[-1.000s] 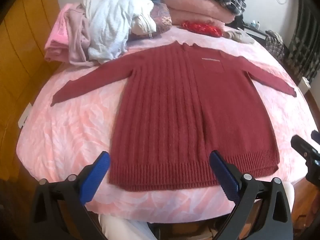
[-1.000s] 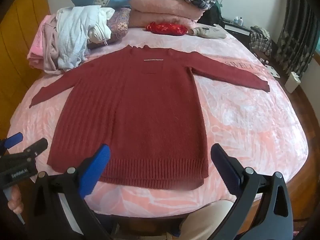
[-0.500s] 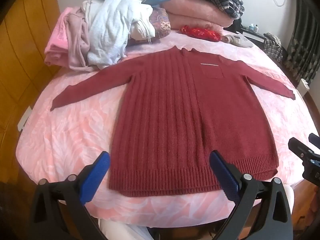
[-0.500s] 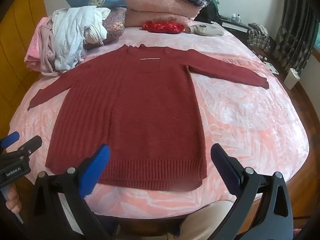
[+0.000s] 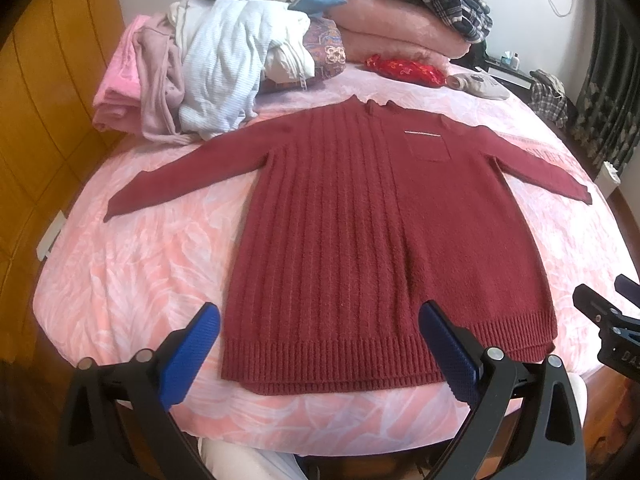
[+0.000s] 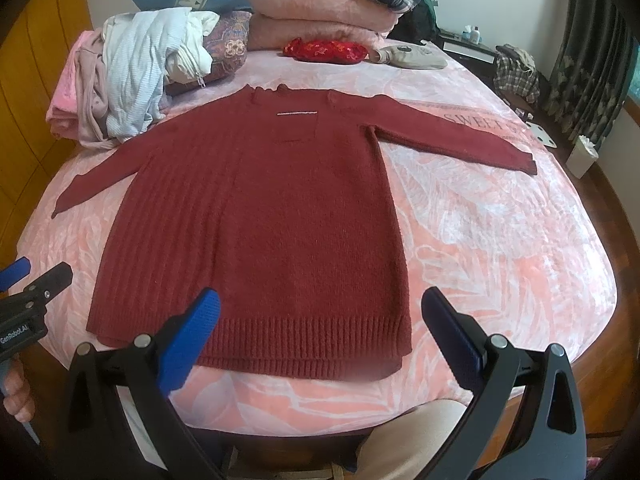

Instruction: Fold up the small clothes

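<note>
A dark red knitted sweater lies flat on the pink bed, front up, collar at the far end, both sleeves spread out sideways. My left gripper hovers open just above the ribbed hem, near its left half, with nothing between the blue pads. My right gripper is also open and empty, over the hem's right corner. Each gripper shows at the edge of the other's view: the right gripper and the left gripper, held by a hand.
A heap of unfolded pink and white clothes sits at the far left of the bed. Pillows and folded pink blankets line the headboard, with a red pouch and a beige item. A wooden wall runs along the left.
Both grippers have tilted and drawn slightly back, so the sweater's hem sits a little farther from the pads. The sweater has not moved.
</note>
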`<action>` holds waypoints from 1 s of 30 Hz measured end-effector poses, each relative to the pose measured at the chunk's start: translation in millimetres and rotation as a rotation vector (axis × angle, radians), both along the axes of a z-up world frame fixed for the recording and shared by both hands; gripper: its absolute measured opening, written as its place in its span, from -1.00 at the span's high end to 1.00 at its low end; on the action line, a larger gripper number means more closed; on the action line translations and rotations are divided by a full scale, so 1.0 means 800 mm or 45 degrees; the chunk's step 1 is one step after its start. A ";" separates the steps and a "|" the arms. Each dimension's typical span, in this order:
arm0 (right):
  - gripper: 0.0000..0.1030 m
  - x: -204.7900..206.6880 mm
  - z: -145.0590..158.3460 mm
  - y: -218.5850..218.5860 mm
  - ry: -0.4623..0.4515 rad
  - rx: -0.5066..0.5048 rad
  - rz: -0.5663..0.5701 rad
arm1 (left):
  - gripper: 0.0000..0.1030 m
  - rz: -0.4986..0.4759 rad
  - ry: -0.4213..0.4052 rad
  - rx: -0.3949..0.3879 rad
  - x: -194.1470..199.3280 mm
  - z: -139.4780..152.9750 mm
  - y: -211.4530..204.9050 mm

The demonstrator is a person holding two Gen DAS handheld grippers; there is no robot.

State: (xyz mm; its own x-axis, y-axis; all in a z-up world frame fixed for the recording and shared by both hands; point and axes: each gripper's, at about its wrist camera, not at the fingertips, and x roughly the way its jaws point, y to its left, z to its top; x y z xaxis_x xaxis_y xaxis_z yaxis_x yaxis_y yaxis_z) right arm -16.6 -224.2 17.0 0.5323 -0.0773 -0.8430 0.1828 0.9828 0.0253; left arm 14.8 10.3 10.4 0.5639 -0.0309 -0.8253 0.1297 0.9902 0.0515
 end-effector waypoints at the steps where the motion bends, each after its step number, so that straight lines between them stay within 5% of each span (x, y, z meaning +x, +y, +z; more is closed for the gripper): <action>1: -0.94 0.001 0.000 -0.001 0.001 0.002 -0.001 | -0.93 0.001 -0.001 0.001 0.000 0.000 0.000; 30: -0.94 0.004 -0.003 -0.005 0.007 0.010 -0.005 | -0.93 -0.009 0.010 0.009 0.003 -0.003 -0.001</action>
State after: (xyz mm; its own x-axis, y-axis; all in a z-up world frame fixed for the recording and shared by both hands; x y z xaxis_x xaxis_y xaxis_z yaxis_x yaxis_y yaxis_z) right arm -13.1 -228.5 14.7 0.5271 -0.0730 -0.8467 0.1869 0.9819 0.0317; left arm 16.8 9.7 8.1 0.5572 -0.0289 -0.8299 0.1374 0.9888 0.0578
